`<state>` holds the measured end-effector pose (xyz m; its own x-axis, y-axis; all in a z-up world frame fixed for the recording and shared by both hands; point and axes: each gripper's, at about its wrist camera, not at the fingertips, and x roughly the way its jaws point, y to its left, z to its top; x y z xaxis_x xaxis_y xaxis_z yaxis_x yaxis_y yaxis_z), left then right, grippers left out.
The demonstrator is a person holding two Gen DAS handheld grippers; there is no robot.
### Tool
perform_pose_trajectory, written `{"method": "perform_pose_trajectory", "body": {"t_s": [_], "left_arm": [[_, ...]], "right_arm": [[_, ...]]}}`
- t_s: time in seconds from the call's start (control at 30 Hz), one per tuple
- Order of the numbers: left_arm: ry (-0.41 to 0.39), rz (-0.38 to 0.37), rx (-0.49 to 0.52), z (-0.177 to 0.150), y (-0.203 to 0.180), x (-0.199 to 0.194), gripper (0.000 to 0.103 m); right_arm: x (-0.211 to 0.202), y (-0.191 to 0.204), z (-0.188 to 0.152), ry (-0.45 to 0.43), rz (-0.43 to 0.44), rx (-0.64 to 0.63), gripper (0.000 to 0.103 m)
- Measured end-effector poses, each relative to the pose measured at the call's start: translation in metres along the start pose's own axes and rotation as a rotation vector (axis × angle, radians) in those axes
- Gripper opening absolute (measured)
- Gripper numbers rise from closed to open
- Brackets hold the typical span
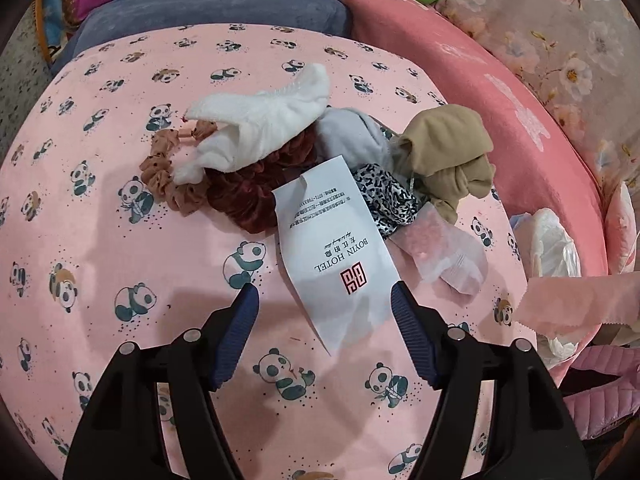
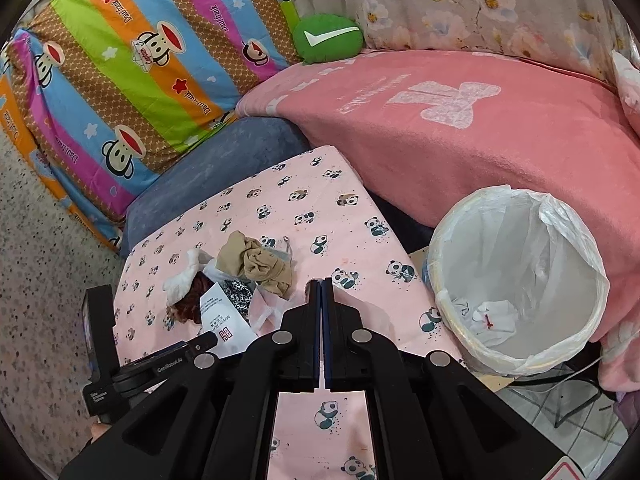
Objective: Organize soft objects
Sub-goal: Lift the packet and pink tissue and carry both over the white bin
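Note:
A pile of soft things lies on the pink panda-print cloth [image 1: 100, 240]: a white sock [image 1: 256, 128], a tan scrunchie [image 1: 164, 168], a dark red velvet scrunchie [image 1: 244, 196], a grey cloth [image 1: 352, 136], beige stockings [image 1: 444, 152], a leopard-print scrunchie [image 1: 388, 196] and a thin pink pouch [image 1: 440, 252]. A white hotel paper packet [image 1: 336, 248] lies on the pile's near edge. My left gripper [image 1: 323, 294] is open, its fingers either side of the packet's near end. My right gripper [image 2: 322, 280] is shut to the right of the pile [image 2: 240, 276], with nothing visible in it.
A bin with a white liner [image 2: 520, 280] stands to the right of the cloth with crumpled white items inside. A pink blanket [image 2: 480, 140], a green cushion [image 2: 328, 38], a striped monkey-print quilt [image 2: 120, 80] and a blue cushion [image 2: 224, 152] lie behind. A pink zigzag-edged cloth [image 1: 580, 304] hangs at right.

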<state>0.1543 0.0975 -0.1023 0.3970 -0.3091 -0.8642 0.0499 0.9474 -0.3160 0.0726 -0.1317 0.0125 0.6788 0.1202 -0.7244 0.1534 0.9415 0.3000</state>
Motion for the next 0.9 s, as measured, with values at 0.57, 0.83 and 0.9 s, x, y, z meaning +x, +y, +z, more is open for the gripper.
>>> {"method": "perform_pose_trajectory", "body": {"t_s": [0.57,0.83,0.9], "left_arm": [[-0.052,0.036,0.115,0.004,-0.029,-0.006,0.017],[-0.09,-0.004,0.194,0.004,-0.072,-0.04,0.007],[-0.101,-0.014,0.214,0.004,-0.085,-0.047,0.007]], "right_arm": [[0.024,0.009,-0.005,0.046,-0.003,-0.005,0.002],[0.011,0.0,-0.006,0.02,0.015,0.015,0.002],[0.006,-0.003,-0.006,0.009,0.014,0.02,0.002]]}}
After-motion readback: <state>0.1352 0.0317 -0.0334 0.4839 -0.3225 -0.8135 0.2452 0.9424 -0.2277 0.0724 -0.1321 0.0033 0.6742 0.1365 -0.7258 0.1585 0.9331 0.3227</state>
